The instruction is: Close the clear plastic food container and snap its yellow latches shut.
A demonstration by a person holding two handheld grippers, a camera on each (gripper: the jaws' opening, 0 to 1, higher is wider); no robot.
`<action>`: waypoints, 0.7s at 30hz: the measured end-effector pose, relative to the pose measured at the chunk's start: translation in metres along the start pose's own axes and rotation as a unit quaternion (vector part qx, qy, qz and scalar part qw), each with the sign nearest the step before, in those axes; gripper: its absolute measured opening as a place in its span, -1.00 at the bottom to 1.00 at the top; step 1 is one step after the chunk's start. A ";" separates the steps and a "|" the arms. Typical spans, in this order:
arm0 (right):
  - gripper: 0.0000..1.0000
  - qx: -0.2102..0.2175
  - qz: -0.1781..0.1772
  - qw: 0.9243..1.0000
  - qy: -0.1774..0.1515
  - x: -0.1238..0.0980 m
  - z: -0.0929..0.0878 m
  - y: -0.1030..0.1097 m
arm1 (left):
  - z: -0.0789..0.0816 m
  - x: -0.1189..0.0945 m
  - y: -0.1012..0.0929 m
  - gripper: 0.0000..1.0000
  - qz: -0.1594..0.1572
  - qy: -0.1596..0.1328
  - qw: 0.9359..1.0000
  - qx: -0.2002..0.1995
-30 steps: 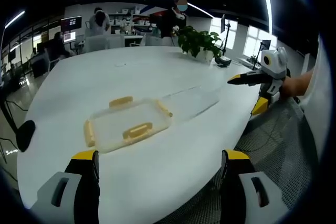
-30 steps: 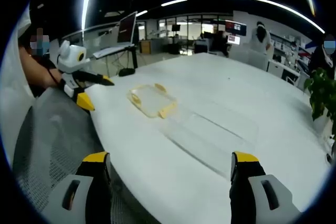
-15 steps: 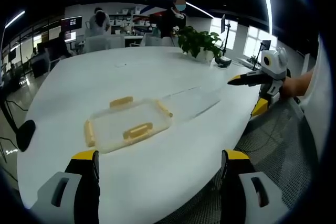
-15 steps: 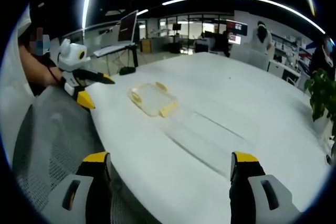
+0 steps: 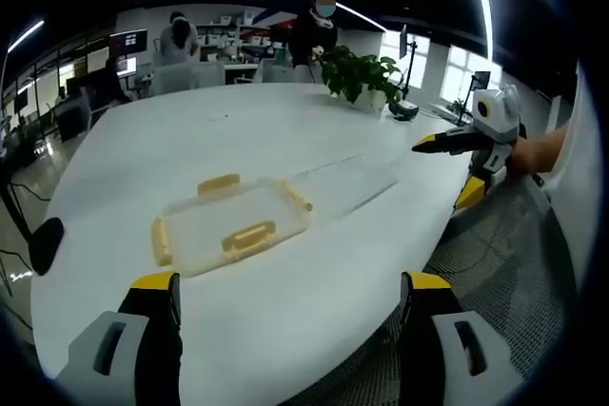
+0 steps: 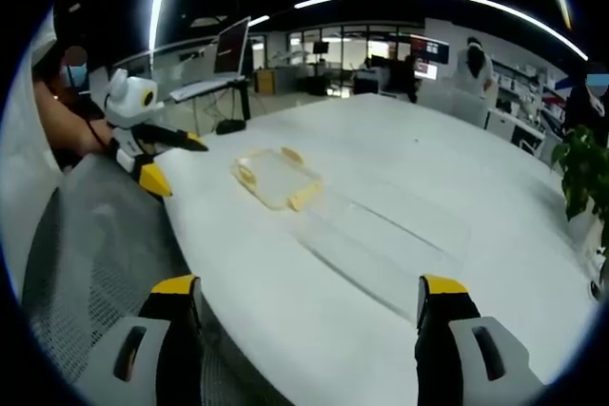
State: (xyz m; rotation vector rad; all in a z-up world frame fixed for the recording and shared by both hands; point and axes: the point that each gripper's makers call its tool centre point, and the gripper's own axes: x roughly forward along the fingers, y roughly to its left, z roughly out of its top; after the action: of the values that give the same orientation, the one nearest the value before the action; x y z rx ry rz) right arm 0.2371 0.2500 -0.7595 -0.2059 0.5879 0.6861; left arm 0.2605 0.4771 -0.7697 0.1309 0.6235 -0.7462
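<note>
While left gripper view has a black floor stand (image 5: 43,242), right gripper view lacks it; clear lid (image 5: 228,225) w/ yellow latches (image 5: 249,236), see-through base (image 6: 385,244), smooth white counter (image 6: 495,187). Both grippers' fingers spread, empty.

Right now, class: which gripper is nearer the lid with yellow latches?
Left. The left gripper hovers at the table edge close beside the lid; the right gripper sits beyond the clear container.

Noted smooth white table top (image 5: 285,130), faintly glossy under ceiling lights. Clear plastic lid (image 5: 228,225), slightly cloudy, with opaque matt yellow latches (image 5: 249,236). Transparent container base (image 6: 390,240), near-invisible, glossy edges. Grey mesh-textured chair fabric (image 6: 105,235). Left gripper (image 5: 285,330) and right gripper (image 6: 309,330): grey matt plastic, yellow tips.
</note>
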 end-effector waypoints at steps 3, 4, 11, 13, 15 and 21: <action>0.89 0.000 0.000 1.000 0.001 0.000 0.000 0.000 | 0.000 0.000 0.000 0.93 0.000 0.000 1.000 0.000; 0.88 0.000 0.000 1.000 0.002 0.000 0.000 0.000 | 0.000 0.000 0.000 0.93 0.000 0.001 1.000 0.000; 0.82 -0.001 -0.005 1.000 0.005 -0.002 -0.001 -0.002 | -0.001 0.000 -0.001 0.92 -0.001 0.002 1.000 0.001; 0.81 0.000 -0.005 1.000 0.003 -0.002 0.000 -0.002 | -0.001 0.000 -0.001 0.92 -0.001 0.004 1.000 0.002; 0.80 -0.001 -0.006 1.000 0.002 -0.002 0.000 -0.002 | -0.002 0.001 -0.001 0.92 -0.003 0.005 1.000 0.002; 0.77 -0.011 -0.006 1.000 0.001 -0.002 0.002 0.000 | -0.002 0.001 -0.002 0.91 -0.005 0.007 1.000 0.004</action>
State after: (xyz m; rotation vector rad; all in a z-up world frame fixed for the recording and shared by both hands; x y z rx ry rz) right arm 0.2368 0.2494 -0.7564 -0.2312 0.5810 0.6822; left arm 0.2586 0.4758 -0.7715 0.1406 0.6352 -0.7573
